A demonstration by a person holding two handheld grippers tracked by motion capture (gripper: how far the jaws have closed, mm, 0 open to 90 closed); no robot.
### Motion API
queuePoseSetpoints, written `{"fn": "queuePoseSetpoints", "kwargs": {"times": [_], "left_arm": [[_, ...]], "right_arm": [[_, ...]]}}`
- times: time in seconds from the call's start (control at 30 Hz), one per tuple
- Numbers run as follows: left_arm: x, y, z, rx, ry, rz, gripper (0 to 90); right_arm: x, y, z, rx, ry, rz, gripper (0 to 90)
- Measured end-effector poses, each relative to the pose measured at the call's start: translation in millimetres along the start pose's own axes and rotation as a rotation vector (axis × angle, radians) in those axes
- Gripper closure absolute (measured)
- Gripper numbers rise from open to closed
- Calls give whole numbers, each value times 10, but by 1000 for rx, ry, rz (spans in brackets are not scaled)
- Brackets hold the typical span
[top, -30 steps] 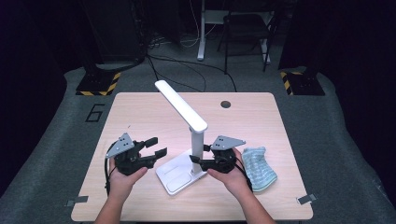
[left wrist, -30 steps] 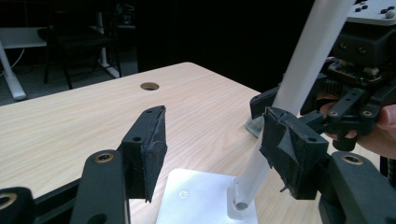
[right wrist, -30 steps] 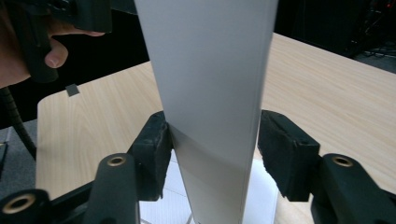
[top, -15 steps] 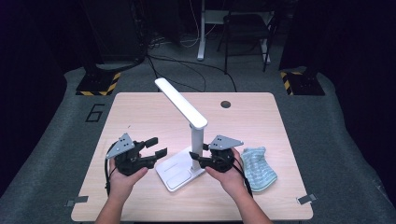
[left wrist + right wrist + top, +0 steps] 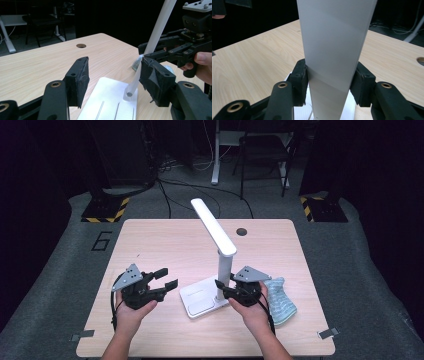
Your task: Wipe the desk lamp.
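Observation:
A white desk lamp stands on the wooden table (image 5: 165, 240), its flat base (image 5: 200, 301) near the front and its long head (image 5: 212, 226) slanting up to the back left. My right gripper (image 5: 220, 288) comes in from the right; its jaws have just been closing and both pads now press on the lamp's upright post (image 5: 334, 37). My left gripper (image 5: 165, 278) hovers left of the base, jaws open and empty. In the left gripper view the base (image 5: 107, 100) and post (image 5: 156, 35) lie beyond the open jaws.
A crumpled pale blue-green cloth (image 5: 281, 304) lies just right of my right hand. The table has a round cable hole (image 5: 242, 231) at the back. Beyond the table stand a chair (image 5: 265, 150), cables and yellow-black striped stand feet (image 5: 105, 212) on the floor.
My right gripper has edged slightly toward the lamp post and closed on it. The left gripper and the lamp have stayed where they were.

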State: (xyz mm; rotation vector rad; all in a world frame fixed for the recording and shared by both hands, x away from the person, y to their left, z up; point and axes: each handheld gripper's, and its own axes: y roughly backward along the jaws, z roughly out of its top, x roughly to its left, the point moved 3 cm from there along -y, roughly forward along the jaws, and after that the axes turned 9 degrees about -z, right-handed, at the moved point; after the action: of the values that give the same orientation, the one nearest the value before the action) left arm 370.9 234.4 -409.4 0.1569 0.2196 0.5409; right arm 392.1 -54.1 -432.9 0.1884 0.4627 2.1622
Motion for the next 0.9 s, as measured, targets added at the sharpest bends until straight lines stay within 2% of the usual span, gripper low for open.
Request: {"fn": "queuePoseSetpoints", "kwargs": {"times": [0.1,0.2,0.33,0.37,0.53,0.67,0.73,0.83,0.9], "left_arm": [[0,-10,-11,5,5,0,402],[-1,-22,-17,10,3,1,402],[-21,-29,-9,11,0,-3,402],[-32,-32,0,9,-4,-7,402],[-38,-27,10,8,-4,-10,402],[-25,-25,7,7,0,-6,402],[-18,-25,7,1,1,-6,402],[-2,-21,3,-2,4,-4,402],[9,-15,-2,5,5,-5,402]], "right_arm": [[-1,54,-17,5,-3,-15,532],[45,107,-37,5,-17,9,498],[123,151,-63,-2,1,32,498],[197,179,-74,-6,26,59,508],[348,220,-89,-12,63,128,619],[386,165,-80,-3,65,146,629],[381,122,-65,4,65,153,663],[380,94,-45,15,50,179,679],[393,85,-37,12,64,169,686]]}}
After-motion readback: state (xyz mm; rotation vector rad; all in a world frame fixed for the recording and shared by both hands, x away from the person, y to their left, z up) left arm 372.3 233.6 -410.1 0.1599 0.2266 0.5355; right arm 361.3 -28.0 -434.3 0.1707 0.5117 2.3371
